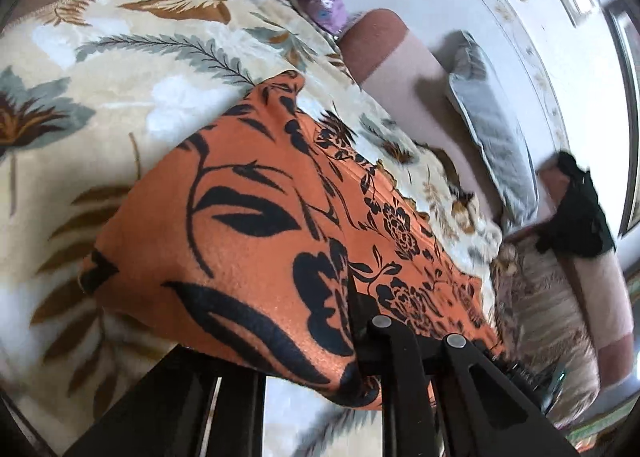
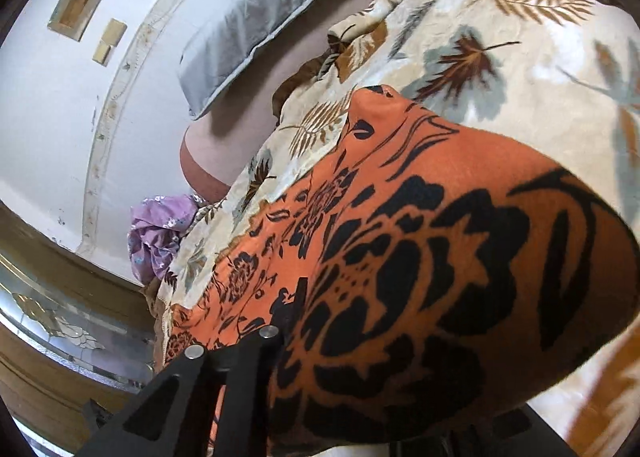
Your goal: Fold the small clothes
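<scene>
Fold begun: orange cloth (image 1: pixel 256 225) pinched at near corners by left gripper (image 1: pixel 362 337) and right gripper (image 2: pixel 280 341); carry-over onto far half judged next.

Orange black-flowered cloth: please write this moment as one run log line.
orange black-flowered cloth | left claw shut on edge | right claw shut on edge | lifted over leaf-patterned blanket

No readable text, label, brand, number or sign appears in either wrist view.
</scene>
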`<state>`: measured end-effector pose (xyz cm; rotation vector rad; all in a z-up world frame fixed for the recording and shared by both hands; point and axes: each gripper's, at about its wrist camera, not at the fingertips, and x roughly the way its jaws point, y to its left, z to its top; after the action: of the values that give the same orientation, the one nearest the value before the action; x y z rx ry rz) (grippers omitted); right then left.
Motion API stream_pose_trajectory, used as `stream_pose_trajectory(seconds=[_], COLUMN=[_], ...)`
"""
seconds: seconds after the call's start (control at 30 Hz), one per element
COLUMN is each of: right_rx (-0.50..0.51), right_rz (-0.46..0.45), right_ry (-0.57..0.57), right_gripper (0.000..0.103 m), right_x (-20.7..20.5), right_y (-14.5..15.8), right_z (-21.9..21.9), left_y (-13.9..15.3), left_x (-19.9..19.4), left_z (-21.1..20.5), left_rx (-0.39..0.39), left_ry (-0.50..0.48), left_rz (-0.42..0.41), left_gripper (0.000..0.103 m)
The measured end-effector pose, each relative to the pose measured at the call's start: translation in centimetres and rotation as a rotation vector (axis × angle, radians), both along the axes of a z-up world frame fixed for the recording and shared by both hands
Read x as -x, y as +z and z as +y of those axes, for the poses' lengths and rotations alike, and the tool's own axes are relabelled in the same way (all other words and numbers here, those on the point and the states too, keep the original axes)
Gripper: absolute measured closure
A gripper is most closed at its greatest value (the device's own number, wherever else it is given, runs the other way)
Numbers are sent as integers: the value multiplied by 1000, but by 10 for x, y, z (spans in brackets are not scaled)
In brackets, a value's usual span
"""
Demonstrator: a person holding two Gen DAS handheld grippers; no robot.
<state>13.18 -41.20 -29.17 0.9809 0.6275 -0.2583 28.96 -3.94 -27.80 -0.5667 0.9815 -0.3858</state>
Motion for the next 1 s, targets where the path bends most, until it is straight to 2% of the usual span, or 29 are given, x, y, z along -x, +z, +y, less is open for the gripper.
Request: stream_pose_trajectory(seconds=[0.13, 0.3, 0.43, 0.47, 0.53, 0.63, 0.83, 0.9, 1.0], right_rx=[-23, -81, -137, -153, -212, -300, -361, -389, -324], right_rz=[16, 45, 81, 88, 94, 75, 45, 41, 30], right_ry=[-3, -31, -37, -41, -47, -64, -108, -138, -160], right_gripper=[87, 87, 83, 83, 81, 80, 75, 75, 75], right_x=[32, 72, 72, 73, 75, 81, 96, 100, 99], right_y=[4, -6, -19, -22, -29, -37, -41, -48, -42], right_z=[3, 6, -1, -3, -8, -16, -19, -20, -18], left_y=[-8, -21, -27, -25, -15, 4, 39, 43, 32], left_x=[37, 66, 69, 71, 83, 109, 122, 114, 92], left_z=[4, 11, 12, 13, 17, 28, 53, 54, 42], left_rx=[-24, -35, -61, -78, -132, -207, -307, -304, -367], left_ry=[-15, -40, -64, -74, -81, -96, 7, 4, -13], left_rz=[31, 75, 139, 148, 121, 33, -150, -166, -139], left_gripper=[87, 86, 79, 73, 68, 64, 61, 53, 53])
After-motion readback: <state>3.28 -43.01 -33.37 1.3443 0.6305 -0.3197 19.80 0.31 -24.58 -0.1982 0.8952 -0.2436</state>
